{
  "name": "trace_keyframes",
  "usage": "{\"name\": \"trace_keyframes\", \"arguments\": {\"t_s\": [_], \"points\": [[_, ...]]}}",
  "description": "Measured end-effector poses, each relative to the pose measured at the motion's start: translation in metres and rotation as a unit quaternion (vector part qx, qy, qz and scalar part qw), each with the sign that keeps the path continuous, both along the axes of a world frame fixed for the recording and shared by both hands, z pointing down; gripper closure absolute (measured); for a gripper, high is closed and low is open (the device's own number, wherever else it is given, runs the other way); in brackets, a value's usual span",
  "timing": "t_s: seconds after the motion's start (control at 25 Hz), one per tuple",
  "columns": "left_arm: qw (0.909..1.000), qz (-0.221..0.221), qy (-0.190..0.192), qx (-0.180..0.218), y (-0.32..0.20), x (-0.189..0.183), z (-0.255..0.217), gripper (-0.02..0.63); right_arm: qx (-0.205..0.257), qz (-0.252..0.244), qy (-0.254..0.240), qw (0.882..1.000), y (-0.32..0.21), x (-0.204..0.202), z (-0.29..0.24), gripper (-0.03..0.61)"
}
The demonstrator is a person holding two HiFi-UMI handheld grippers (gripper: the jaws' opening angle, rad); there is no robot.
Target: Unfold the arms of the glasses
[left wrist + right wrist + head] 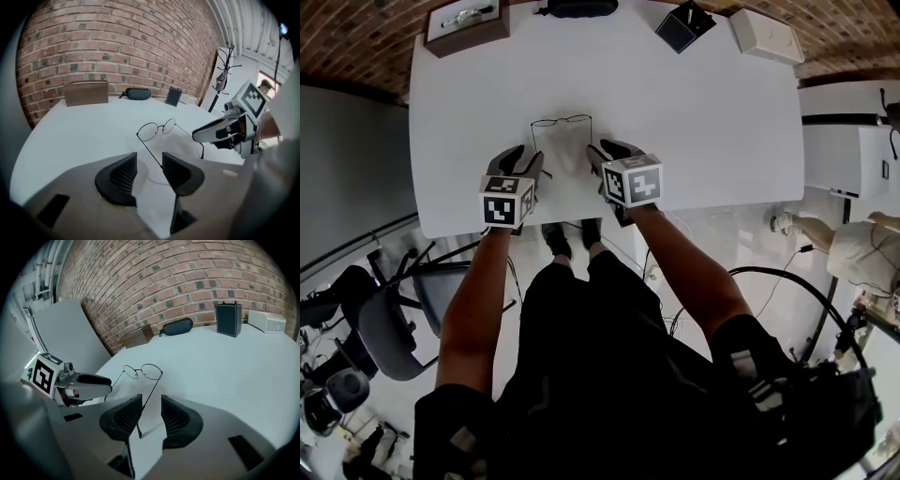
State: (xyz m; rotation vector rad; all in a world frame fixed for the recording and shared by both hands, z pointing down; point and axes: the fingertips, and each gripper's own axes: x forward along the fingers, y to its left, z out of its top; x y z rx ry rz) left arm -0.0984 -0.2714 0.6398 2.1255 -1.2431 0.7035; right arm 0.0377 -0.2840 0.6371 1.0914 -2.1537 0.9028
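Both arms of the wire glasses (pixel 562 121) are pointing nearward, one lying unclamped inside the part-open left gripper (pixel 528 159), the other inside the part-open right gripper (pixel 611 150).

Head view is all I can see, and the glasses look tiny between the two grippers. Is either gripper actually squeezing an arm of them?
Observer: No. The left gripper view shows the left gripper with its jaws apart. One thin arm of the glasses reaches in between them.
Visitor: And the other side?
Observer: The right gripper also has its jaws apart. The other arm runs through the gap, closer to the jaw at that view's left.
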Motion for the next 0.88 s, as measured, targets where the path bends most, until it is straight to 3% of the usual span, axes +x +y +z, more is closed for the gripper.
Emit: {"name": "trace_keyframes", "arguments": {"t_s": [0.2, 0.48, 0.64, 0.88], "points": [[1.0, 0.0, 0.006, 0.007, -0.005, 0.002, -0.002, 0.443, 0.013, -0.005, 0.0, 1.0, -0.002, 0.001, 0.0, 0.462], [0.9994, -0.016, 0.021, 0.023, -0.003, 0.001, -0.011, 0.443, 0.073, -0.032, 0.012, 0.997, -0.003, -0.006, -0.017, 0.462], [0.9973, -0.035, 0.052, 0.038, -0.003, 0.0, -0.031, 0.443, 0.092, -0.027, 0.003, 0.995, -0.006, -0.007, -0.034, 0.462], [0.9871, -0.065, 0.115, 0.091, 0.013, 0.002, -0.078, 0.443, 0.139, -0.031, -0.008, 0.99, 0.002, -0.007, -0.077, 0.463]]}}
